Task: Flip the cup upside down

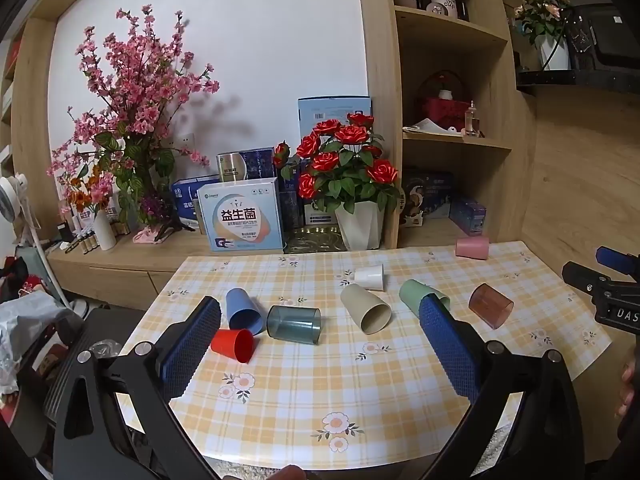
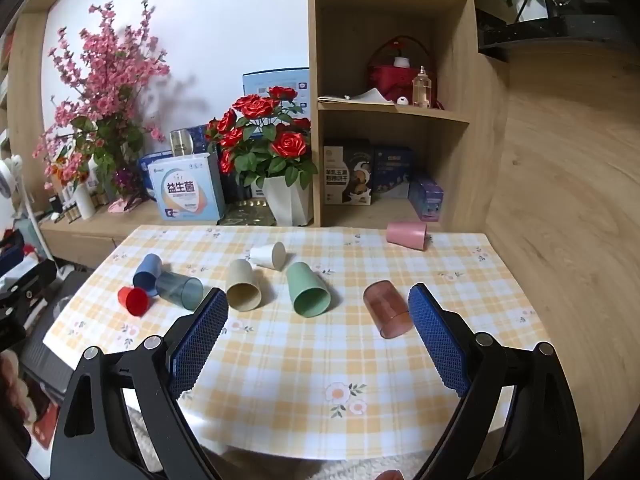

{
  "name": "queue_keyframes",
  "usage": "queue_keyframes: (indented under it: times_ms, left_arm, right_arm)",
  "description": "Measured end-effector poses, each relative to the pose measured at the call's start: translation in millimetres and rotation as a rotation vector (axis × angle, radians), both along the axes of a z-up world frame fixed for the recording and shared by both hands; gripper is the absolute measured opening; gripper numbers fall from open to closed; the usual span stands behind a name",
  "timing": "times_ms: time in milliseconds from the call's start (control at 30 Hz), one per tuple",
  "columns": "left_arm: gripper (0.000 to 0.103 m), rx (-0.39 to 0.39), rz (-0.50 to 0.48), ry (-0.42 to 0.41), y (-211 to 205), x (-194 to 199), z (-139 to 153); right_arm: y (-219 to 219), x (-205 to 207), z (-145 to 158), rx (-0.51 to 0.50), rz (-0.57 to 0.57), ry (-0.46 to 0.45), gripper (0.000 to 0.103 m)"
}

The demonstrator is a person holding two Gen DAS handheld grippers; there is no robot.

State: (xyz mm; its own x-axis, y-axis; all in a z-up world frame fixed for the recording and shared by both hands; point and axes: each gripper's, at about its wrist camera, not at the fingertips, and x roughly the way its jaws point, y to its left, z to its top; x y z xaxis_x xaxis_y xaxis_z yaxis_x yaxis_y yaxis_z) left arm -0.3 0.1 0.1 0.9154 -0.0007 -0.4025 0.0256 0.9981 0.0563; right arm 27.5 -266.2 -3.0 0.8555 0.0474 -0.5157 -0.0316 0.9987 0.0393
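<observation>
Several cups lie on their sides on the checked tablecloth (image 1: 320, 380): red (image 1: 233, 345), blue (image 1: 242, 313), clear grey (image 1: 294, 324), beige (image 1: 366, 308), white (image 1: 370, 277), green (image 1: 416, 295), clear brown (image 1: 491, 305) and pink (image 1: 472, 248). My left gripper (image 1: 320, 344) is open and empty above the table's near side. My right gripper (image 2: 318, 334) is open and empty too, with the brown cup (image 2: 387, 314) just inside its right finger and the green cup (image 2: 308, 290) ahead. The right gripper also shows at the right edge of the left wrist view (image 1: 608, 292).
A white pot of red roses (image 1: 352, 184) and a probiotics box (image 1: 242, 216) stand on the low cabinet behind the table. A wooden shelf unit (image 1: 452, 120) rises at the back right. A pink blossom arrangement (image 1: 136, 120) stands at the left.
</observation>
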Motion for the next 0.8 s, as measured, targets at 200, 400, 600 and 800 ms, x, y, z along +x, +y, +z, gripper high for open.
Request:
queue_keyframes:
  times_ms: [200,400,600,800]
  left_arm:
    - [0.097,0.005,0.001,0.000,-0.1,-0.1,-0.2]
    - [0.097,0.004,0.000,0.003,-0.3,-0.3,-0.3]
    - [0.097,-0.001,-0.001,0.006,-3.9,1.6,-2.5]
    - [0.097,0.000,-0.003,0.007,-2.9,0.9,-2.8]
  right_arm:
    - [-0.3,0.3,-0.4,-0.006,0.000,-0.003,0.089]
    - [-0.9,0.9,-1.0,-0.005,0.000,0.000,0.089]
    - [-0.7,0.1,-0.8,-0.005,-0.003,-0.001,0.089]
    - [-1.0,0.1,0.4,-0.002,-0.002,0.001,0.089]
